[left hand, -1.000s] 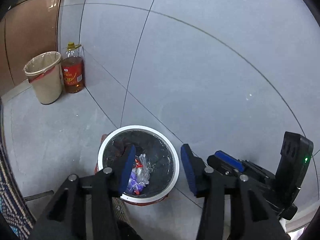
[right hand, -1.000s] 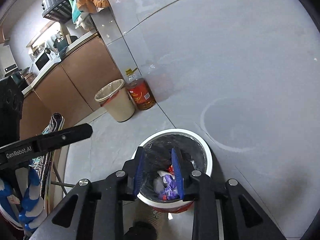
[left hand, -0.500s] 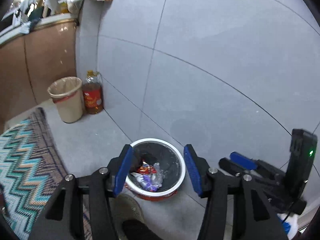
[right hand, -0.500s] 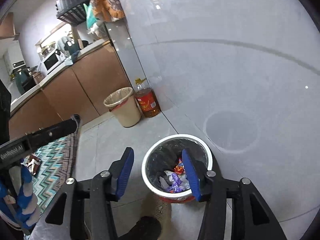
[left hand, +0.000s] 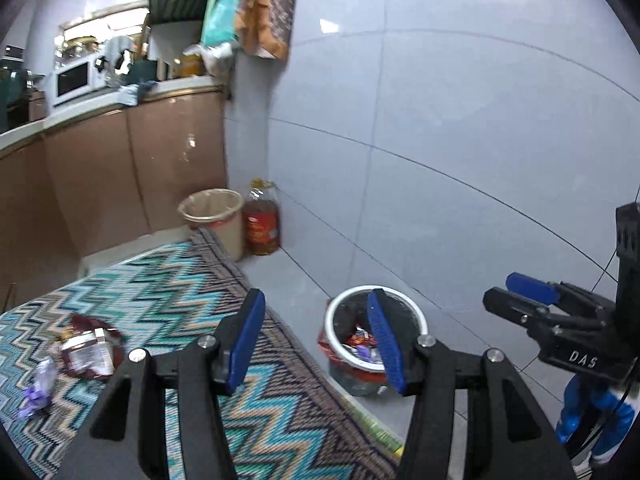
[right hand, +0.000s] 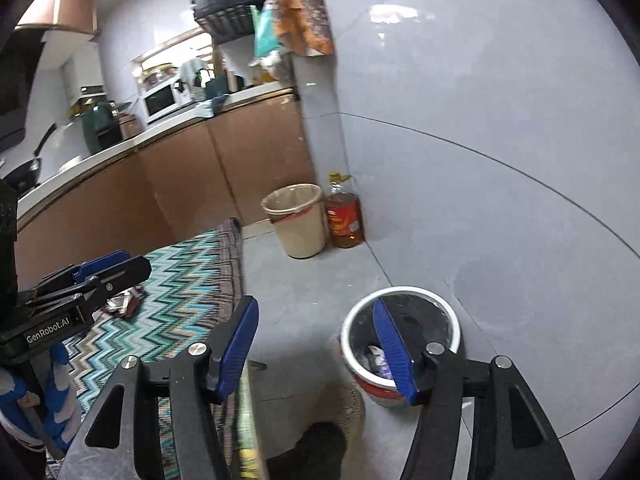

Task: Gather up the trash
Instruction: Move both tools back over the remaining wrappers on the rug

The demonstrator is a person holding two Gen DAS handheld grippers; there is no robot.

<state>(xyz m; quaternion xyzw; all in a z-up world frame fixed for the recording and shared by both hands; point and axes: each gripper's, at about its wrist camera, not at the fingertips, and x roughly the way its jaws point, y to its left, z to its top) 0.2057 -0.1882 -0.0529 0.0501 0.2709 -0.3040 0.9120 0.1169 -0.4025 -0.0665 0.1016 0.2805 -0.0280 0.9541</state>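
Left gripper is held released, nothing between its blue pads. Right gripper – jaws have just been opening, nothing between them. The white-rimmed bin is seen on the tiled floor by the wall, wrappers inside. A dark red wrapper and a purple scrap are noted near the rug's left edge, well apart from the bin.

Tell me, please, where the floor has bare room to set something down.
Bare grey floor lies between the zigzag rug, the beige bin and the white-rimmed trash bin. Crowded: the rug's left part, where a dark wrapper and a purple wrapper lie.
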